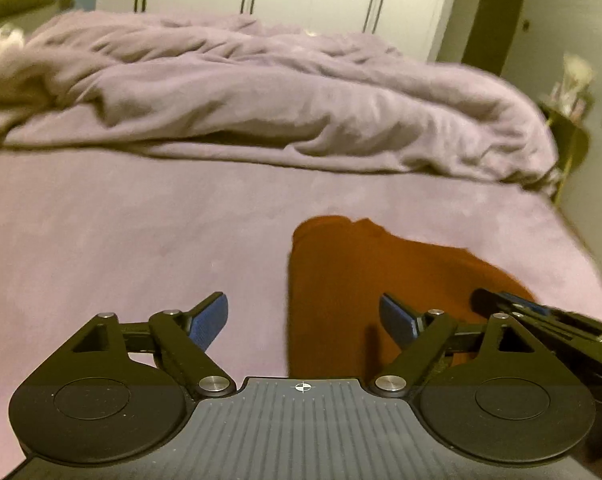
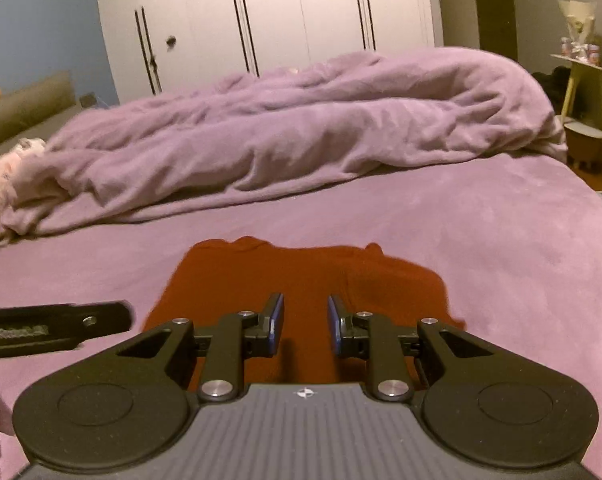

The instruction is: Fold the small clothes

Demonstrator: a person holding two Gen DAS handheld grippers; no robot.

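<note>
A small dark red garment (image 1: 365, 280) lies flat on the purple bed sheet (image 1: 121, 240); it also shows in the right wrist view (image 2: 301, 276). My left gripper (image 1: 303, 322) is open wide and empty, held just above the garment's left edge, with its right finger over the cloth. My right gripper (image 2: 304, 324) is open and empty, held above the near middle of the garment. The right gripper's body shows in the left wrist view (image 1: 541, 320) over the garment's right side. The left gripper's finger shows in the right wrist view (image 2: 61, 320) left of the garment.
A bunched purple duvet (image 2: 301, 128) lies across the far half of the bed. A pale pink cloth (image 2: 1, 188) lies at the far left. White wardrobe doors (image 2: 261, 12) stand behind. A small side table (image 2: 589, 92) stands past the bed's right edge.
</note>
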